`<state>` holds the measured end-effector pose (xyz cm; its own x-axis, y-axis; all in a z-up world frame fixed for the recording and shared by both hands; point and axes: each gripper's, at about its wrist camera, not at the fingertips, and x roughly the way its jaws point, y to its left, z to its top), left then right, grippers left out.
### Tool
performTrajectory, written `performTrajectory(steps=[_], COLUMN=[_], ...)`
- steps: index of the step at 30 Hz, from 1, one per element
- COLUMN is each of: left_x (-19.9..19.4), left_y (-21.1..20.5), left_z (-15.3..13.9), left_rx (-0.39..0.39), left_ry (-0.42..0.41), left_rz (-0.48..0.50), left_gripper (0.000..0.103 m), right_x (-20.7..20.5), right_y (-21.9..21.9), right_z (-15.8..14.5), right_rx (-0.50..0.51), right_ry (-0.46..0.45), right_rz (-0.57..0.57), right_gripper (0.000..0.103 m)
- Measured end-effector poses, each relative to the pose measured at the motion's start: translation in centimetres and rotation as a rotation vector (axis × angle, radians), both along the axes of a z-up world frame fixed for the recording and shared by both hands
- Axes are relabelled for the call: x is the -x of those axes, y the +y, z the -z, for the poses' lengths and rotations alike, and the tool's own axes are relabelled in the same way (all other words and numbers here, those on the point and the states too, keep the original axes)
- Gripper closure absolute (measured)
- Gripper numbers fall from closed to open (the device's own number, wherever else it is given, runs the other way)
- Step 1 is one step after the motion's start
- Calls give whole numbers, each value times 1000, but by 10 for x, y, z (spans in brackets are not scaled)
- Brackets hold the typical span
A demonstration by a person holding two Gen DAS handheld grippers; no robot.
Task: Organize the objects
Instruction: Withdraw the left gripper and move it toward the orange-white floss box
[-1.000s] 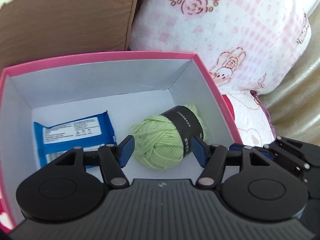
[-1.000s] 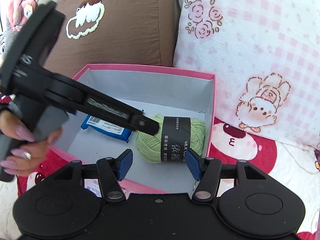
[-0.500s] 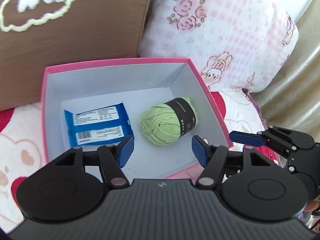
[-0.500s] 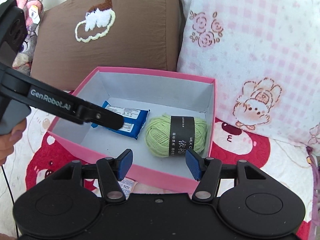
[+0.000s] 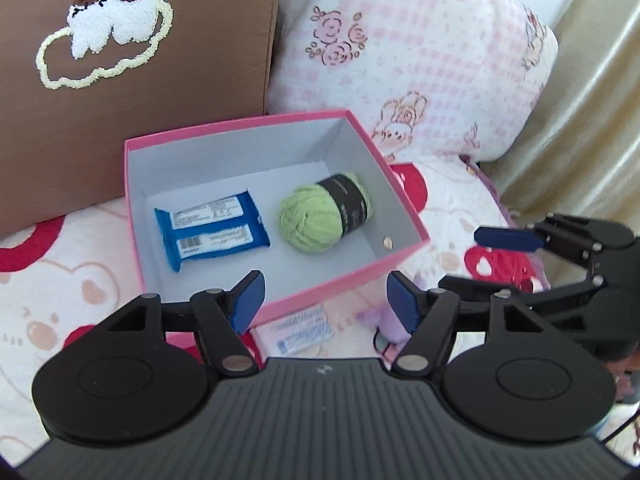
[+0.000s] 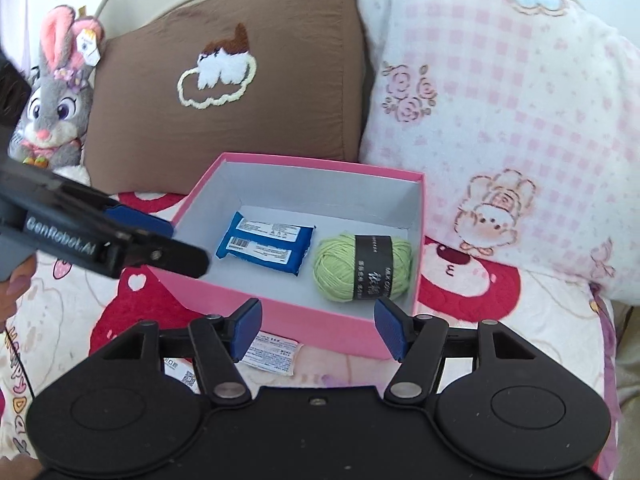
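Note:
A pink box (image 5: pixel 404 204) (image 6: pixel 320 318) with a white inside sits on the bed. In it lie a blue wipes packet (image 5: pixel 210 230) (image 6: pixel 266 242) on the left and a green yarn ball with a black label (image 5: pixel 326 216) (image 6: pixel 362 266) on the right. My left gripper (image 5: pixel 324 304) is open and empty, above the box's near edge. My right gripper (image 6: pixel 318 328) is open and empty, just in front of the box. A white labelled packet (image 5: pixel 304 330) (image 6: pixel 272 352) lies on the blanket by the box's near side.
A brown cushion (image 6: pixel 224 92) and a pink checked pillow (image 6: pixel 500 80) stand behind the box. A grey plush rabbit (image 6: pixel 52 108) sits at the far left. The other gripper shows at right in the left wrist view (image 5: pixel 568 252), and at left in the right wrist view (image 6: pixel 100 236).
Both grippers have pulled back and up from the box. The yarn ball now lies free in the box, and more of the bed shows.

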<state>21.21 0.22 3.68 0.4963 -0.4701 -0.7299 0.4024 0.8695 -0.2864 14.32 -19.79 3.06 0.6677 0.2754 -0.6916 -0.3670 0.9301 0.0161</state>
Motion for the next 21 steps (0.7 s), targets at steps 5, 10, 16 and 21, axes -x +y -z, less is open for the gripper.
performTrajectory(steps=[5, 10, 16, 21], left_x=[27, 51, 72, 87], left_y=[10, 17, 20, 29], left_z=[-9, -19, -14, -9], left_rx=[-6, -30, -73, -96], left_ry=[1, 10, 38, 47], left_rz=[9, 32, 65, 62], left_gripper=[35, 33, 32, 31], right_x=[20, 36, 53, 74], right_y=[1, 7, 11, 18], right_z=[-10, -19, -22, -26], right_rx=[-2, 12, 6, 6], right_ry=[-6, 21, 73, 65], right_rz=[0, -6, 5, -11], right_gripper=[36, 33, 33, 33])
